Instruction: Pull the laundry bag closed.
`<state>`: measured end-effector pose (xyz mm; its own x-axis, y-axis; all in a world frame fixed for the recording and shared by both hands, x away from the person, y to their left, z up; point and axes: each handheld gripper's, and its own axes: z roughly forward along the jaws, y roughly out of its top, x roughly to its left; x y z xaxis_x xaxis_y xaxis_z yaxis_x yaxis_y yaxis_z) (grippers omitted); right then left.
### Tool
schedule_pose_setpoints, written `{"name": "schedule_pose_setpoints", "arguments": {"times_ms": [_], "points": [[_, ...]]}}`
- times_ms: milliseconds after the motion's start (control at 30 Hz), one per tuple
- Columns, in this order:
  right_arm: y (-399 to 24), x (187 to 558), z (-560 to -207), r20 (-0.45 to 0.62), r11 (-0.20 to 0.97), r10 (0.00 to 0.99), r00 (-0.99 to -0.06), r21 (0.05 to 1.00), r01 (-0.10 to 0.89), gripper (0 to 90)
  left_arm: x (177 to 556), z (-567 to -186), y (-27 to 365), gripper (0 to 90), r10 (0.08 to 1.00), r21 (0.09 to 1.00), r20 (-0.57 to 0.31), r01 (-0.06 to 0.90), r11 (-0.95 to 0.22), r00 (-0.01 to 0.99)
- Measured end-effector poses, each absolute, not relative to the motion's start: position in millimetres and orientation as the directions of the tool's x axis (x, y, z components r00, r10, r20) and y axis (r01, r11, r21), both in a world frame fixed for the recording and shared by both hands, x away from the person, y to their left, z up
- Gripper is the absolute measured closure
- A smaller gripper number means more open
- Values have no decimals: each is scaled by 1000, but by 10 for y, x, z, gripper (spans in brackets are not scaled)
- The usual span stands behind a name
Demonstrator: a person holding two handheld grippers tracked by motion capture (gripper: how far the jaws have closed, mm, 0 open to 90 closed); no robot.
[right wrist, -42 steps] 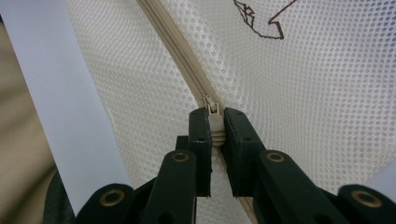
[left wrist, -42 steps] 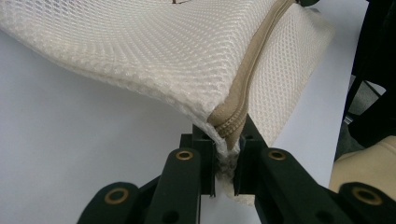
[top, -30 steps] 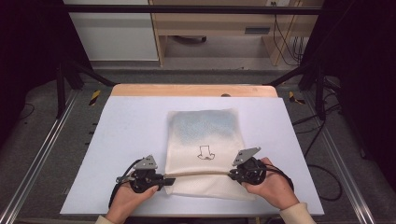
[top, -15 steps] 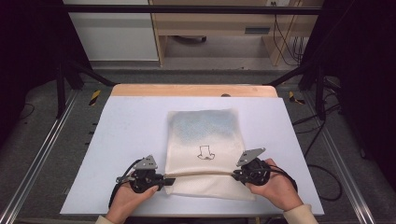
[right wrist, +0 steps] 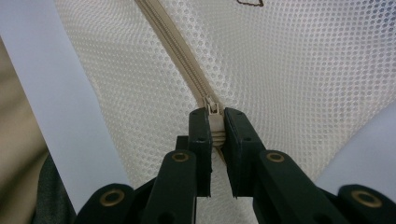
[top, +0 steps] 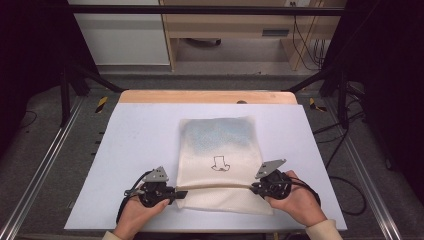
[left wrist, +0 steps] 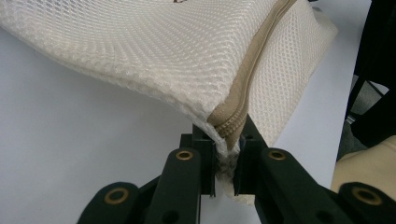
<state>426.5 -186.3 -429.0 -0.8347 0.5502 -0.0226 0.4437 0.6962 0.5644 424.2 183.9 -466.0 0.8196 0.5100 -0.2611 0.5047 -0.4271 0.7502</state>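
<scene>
A cream mesh bag with a small black drawing lies flat on the white table. A beige zipper crosses it near its front edge. My left gripper is at the zipper's left end, shut on the bag's corner where the zipper tape stops. My right gripper is at the zipper's right end, shut on the zipper pull. In the right gripper view the zipper teeth run away up and left over the mesh. A hand holds each gripper from below.
A wooden strip borders the table's far edge. Metal rails run along the left and right sides over grey floor. A black cable loops on the floor at the right. Bare white table lies left of the bag.
My right gripper has shifted slightly to the right with the zipper pull. The left gripper and the bag's corner have stayed in place.
</scene>
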Motion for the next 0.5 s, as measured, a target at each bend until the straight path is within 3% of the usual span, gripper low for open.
{"name": "schedule_pose_setpoints", "arguments": {"times_ms": [500], "points": [[-1917, 4255, -4290, -21, 685, 566, -824, 568, 456, 821, 4235, -4653, 1839, 820, 517, 758, -242, 493, -427, 821]]}}
